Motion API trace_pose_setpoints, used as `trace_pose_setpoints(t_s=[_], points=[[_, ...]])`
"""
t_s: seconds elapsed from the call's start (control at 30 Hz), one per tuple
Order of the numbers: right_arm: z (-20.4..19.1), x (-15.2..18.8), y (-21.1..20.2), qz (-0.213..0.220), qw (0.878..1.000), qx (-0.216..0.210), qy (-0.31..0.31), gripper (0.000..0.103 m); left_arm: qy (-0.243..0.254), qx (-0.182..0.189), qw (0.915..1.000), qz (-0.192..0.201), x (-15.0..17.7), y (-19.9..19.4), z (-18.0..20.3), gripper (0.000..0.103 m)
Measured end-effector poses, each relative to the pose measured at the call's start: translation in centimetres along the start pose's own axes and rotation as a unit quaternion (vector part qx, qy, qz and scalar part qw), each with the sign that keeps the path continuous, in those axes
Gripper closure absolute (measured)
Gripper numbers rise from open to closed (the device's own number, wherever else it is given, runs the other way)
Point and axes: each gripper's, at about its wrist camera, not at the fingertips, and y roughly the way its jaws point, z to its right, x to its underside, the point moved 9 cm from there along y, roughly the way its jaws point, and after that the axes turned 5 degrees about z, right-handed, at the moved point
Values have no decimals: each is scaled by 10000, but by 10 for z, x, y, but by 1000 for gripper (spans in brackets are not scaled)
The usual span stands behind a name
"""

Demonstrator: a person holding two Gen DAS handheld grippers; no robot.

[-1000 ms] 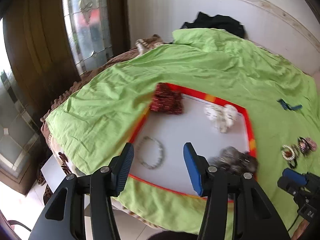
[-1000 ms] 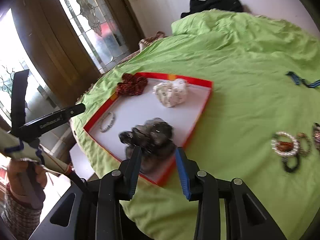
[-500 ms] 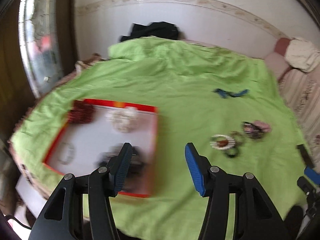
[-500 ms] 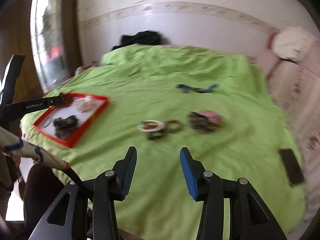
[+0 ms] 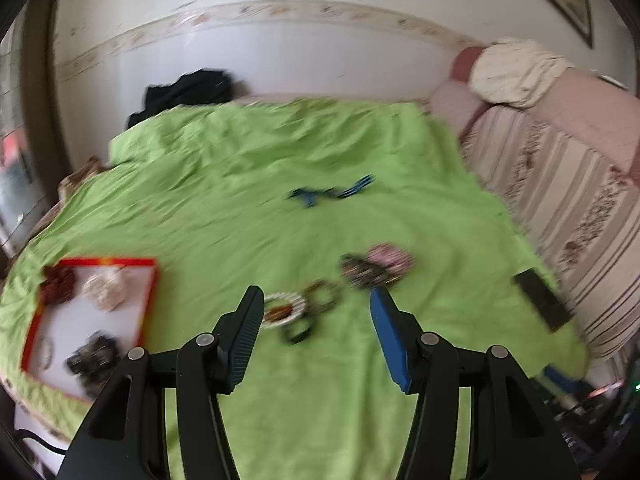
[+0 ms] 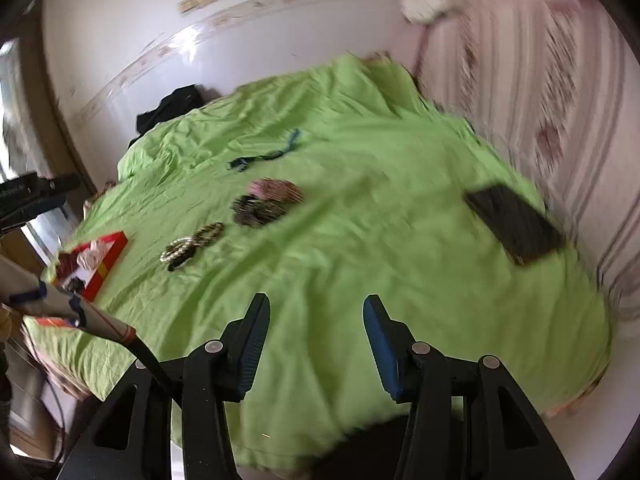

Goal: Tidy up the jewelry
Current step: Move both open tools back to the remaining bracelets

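Note:
A red-rimmed white tray (image 5: 150, 300) lies at the left on the green cloth, holding a dark red piece (image 5: 58, 289), a white piece (image 5: 106, 288), a dark piece (image 5: 94, 356) and a thin bracelet. Loose on the cloth are a white bead bracelet (image 5: 282, 310), a brown one (image 5: 322, 296), a black ring (image 5: 298, 332), a dark bundle (image 5: 362, 274) and a pink bundle (image 5: 390, 258). My left gripper (image 5: 318, 308) is open and empty, just short of the bracelets. My right gripper (image 6: 316, 314) is open and empty over bare cloth; the bracelets (image 6: 180, 250) lie far left of it.
A blue cord (image 5: 332, 194) lies farther back on the cloth. A dark phone (image 6: 514, 224) lies at the right edge by a striped pink sofa (image 5: 568, 184). Black clothing (image 5: 188, 90) sits by the back wall. The left gripper's handle (image 6: 32, 196) shows at the right view's left edge.
Both grippers have swung right, away from the tray. The left one now faces the loose bracelets; the right one now faces bare cloth near the phone. Both stayed open.

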Motion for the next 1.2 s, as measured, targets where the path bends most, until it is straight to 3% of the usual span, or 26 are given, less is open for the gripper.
trace_pose_setpoints(t_s=[0.1,0.17,0.37,0.47,0.63,0.83,1.0,1.2], points=[[37,10,-3,-4,9976,-247,647,50,160,214,9996,41,-19,18,48,44],[63,18,-8,117,9932,-129,1151,50,231,337,9991,132,-40,36,81,44],[98,36,-5,182,9746,-382,2198,50,510,955,9938,243,-91,102,177,44],[110,42,-1,87,9656,-428,2562,50,696,1366,9880,195,-92,127,225,44],[121,44,0,88,9609,-342,2747,50,1016,1906,9764,46,-74,152,284,44],[123,47,1,26,9592,-246,2816,50,1347,1930,9719,26,-53,159,296,44],[117,45,5,-29,9634,-139,2678,48,1463,1713,9742,117,-50,156,278,44],[111,39,7,32,9659,-90,2588,42,1288,1431,9813,-69,-50,153,246,44]])
